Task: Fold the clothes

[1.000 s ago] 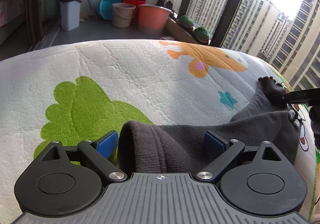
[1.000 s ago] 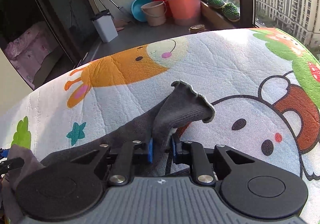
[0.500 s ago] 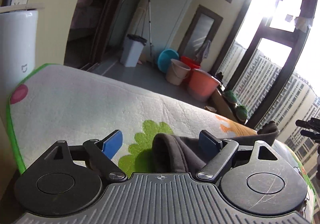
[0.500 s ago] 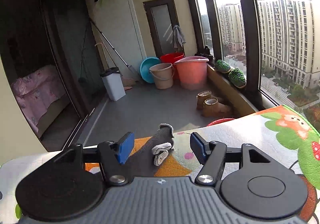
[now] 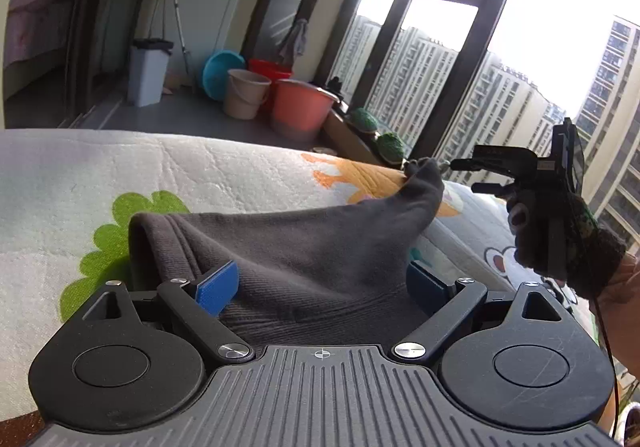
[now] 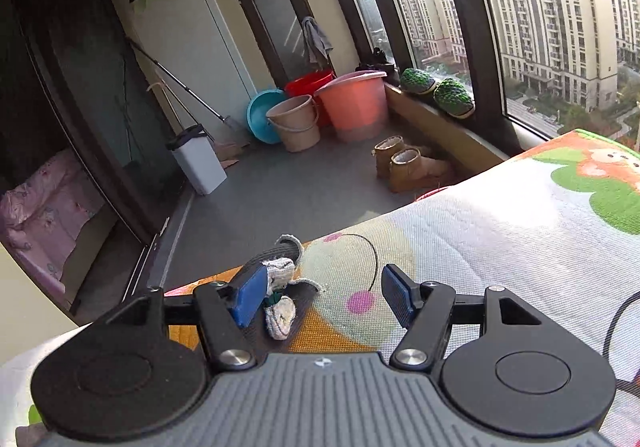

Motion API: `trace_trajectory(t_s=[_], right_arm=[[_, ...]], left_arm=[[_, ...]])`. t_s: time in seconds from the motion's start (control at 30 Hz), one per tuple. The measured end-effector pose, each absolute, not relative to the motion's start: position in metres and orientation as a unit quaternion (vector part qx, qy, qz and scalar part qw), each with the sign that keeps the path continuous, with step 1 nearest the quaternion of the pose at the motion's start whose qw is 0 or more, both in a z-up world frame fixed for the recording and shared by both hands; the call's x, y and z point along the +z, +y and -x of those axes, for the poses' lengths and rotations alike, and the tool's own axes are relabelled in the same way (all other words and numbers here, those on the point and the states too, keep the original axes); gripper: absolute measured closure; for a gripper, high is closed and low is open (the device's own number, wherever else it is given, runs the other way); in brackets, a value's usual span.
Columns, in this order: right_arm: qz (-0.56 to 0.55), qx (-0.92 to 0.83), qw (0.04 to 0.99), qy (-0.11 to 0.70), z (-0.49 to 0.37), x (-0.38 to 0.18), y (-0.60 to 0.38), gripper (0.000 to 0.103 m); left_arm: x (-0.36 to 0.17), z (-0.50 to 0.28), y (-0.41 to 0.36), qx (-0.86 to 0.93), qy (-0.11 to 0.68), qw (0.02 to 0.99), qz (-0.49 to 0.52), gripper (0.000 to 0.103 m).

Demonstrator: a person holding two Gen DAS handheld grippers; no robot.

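A dark grey garment [image 5: 312, 247] lies on the cartoon-print mat [image 5: 120, 175]. In the left wrist view my left gripper [image 5: 320, 285] is open, its blue pads on either side of the garment's bunched near end. The cloth stretches away to a cuff [image 5: 424, 175] at the right gripper's fingertips [image 5: 460, 163]. In the right wrist view my right gripper [image 6: 320, 293] is open. The cuff and its white lining [image 6: 280, 295] lie on the mat [image 6: 500, 231] beside its left pad [image 6: 250, 295].
Beyond the mat's far edge is a balcony floor with buckets [image 6: 352, 103], a blue basin [image 6: 260, 119], a white bin [image 6: 198, 159] and brown boots [image 6: 404, 163]. Large windows stand on the right. A gloved hand [image 5: 560, 231] holds the right gripper.
The right gripper has opened and let go of the cuff, which now lies on the mat. Both grippers have tilted up and pulled back. The left gripper stays open around the garment.
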State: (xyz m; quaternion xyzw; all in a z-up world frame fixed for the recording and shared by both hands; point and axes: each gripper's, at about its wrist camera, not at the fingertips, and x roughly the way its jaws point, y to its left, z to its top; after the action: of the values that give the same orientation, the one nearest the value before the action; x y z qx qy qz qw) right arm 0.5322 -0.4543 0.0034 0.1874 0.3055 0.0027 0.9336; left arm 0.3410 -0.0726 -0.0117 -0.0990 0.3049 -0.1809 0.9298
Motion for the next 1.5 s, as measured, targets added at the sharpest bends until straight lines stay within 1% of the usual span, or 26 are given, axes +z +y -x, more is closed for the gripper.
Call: trace_trajectory(t_s=[0.07,0.1,0.13,0.17,0.2,0.37,0.4,0.43,0.47,0.5,0.53,0.63,0.7,0.77,0.8,0.87,0.93,0.97,1.0,1.03,1.07,1.1,1.17,1.33,1.5], right_arm=[[-0.199,-0.003,0.934,0.295,-0.521,0.012,-0.456,0.033],[-0.204,-0.005,0.935,0.29,-0.515,0.017,-0.457,0.046],[-0.21,-0.008,0.935,0.285,-0.51,0.021,-0.458,0.082],[-0.216,-0.011,0.935,0.28,-0.504,0.025,-0.458,0.083],[-0.221,-0.013,0.936,0.275,-0.499,0.03,-0.459,0.087],[-0.249,-0.027,0.936,0.249,-0.47,0.052,-0.463,0.087],[-0.255,-0.029,0.935,0.244,-0.465,0.056,-0.464,0.08],[-0.26,-0.032,0.935,0.238,-0.459,0.061,-0.465,0.069],[-0.266,-0.035,0.935,0.233,-0.454,0.065,-0.466,0.062],[-0.259,-0.043,0.939,0.224,-0.45,0.068,-0.469,0.042],[-0.243,-0.057,0.945,0.211,-0.448,0.069,-0.473,0.033],[-0.195,-0.094,0.956,0.197,-0.444,0.063,-0.481,0.033],[-0.173,-0.094,0.954,0.227,-0.446,0.048,-0.486,0.033],[-0.159,-0.091,0.947,0.263,-0.448,0.031,-0.489,0.038],[-0.154,-0.092,0.943,0.281,-0.448,0.022,-0.491,0.043],[-0.172,-0.085,0.928,0.319,-0.454,0.0,-0.496,0.05],[-0.196,-0.075,0.909,0.359,-0.462,-0.024,-0.502,0.05],[-0.199,-0.071,0.908,0.361,-0.463,-0.031,-0.502,0.048],[-0.185,-0.065,0.915,0.354,-0.462,-0.033,-0.497,0.051],[-0.171,-0.052,0.918,0.355,-0.462,-0.033,-0.491,0.069],[-0.163,-0.036,0.918,0.359,-0.463,-0.033,-0.485,0.083],[-0.155,-0.014,0.919,0.361,-0.46,-0.032,-0.479,0.093],[-0.142,0.005,0.925,0.353,-0.451,-0.026,-0.472,0.094],[-0.142,-0.015,0.936,0.323,-0.425,-0.005,-0.493,0.095],[-0.101,-0.056,0.939,0.324,-0.404,-0.008,-0.507,0.093]], left_arm=[[-0.017,-0.338,-0.09,-0.206,0.307,0.927,0.07,0.008],[-0.021,-0.338,-0.095,-0.211,0.311,0.925,0.061,0.007],[-0.024,-0.339,-0.098,-0.211,0.317,0.923,0.059,0.006],[-0.029,-0.34,-0.096,-0.209,0.322,0.921,0.063,0.006],[-0.034,-0.343,-0.093,-0.205,0.329,0.919,0.072,0.006],[-0.048,-0.343,-0.072,-0.215,0.325,0.91,0.14,0.004],[-0.049,-0.344,-0.071,-0.218,0.324,0.909,0.145,0.003],[-0.049,-0.344,-0.069,-0.222,0.324,0.908,0.149,0.002],[-0.049,-0.344,-0.069,-0.223,0.324,0.907,0.149,0.001],[-0.049,-0.343,-0.068,-0.224,0.324,0.907,0.148,0.001],[-0.049,-0.343,-0.068,-0.224,0.324,0.907,0.148,0.001],[-0.049,-0.34,-0.067,-0.226,0.325,0.907,0.145,0.0],[-0.048,-0.339,-0.068,-0.226,0.326,0.907,0.142,0.0],[-0.047,-0.338,-0.069,-0.224,0.327,0.908,0.137,0.0],[-0.046,-0.337,-0.07,-0.224,0.327,0.908,0.136,0.0],[-0.046,-0.336,-0.07,-0.224,0.327,0.908,0.137,0.0],[-0.046,-0.336,-0.07,-0.225,0.326,0.908,0.139,0.0],[-0.045,-0.335,-0.071,-0.225,0.326,0.908,0.139,0.0],[-0.045,-0.335,-0.071,-0.225,0.327,0.908,0.137,0.0],[-0.045,-0.335,-0.072,-0.224,0.327,0.908,0.135,0.0],[-0.045,-0.334,-0.073,-0.223,0.327,0.908,0.133,0.0],[-0.044,-0.335,-0.073,-0.223,0.328,0.909,0.132,0.0],[-0.043,-0.335,-0.073,-0.222,0.328,0.909,0.132,0.0],[-0.038,-0.33,-0.069,-0.229,0.334,0.905,0.133,0.0],[-0.02,-0.327,-0.068,-0.239,0.323,0.904,0.149,0.0]])
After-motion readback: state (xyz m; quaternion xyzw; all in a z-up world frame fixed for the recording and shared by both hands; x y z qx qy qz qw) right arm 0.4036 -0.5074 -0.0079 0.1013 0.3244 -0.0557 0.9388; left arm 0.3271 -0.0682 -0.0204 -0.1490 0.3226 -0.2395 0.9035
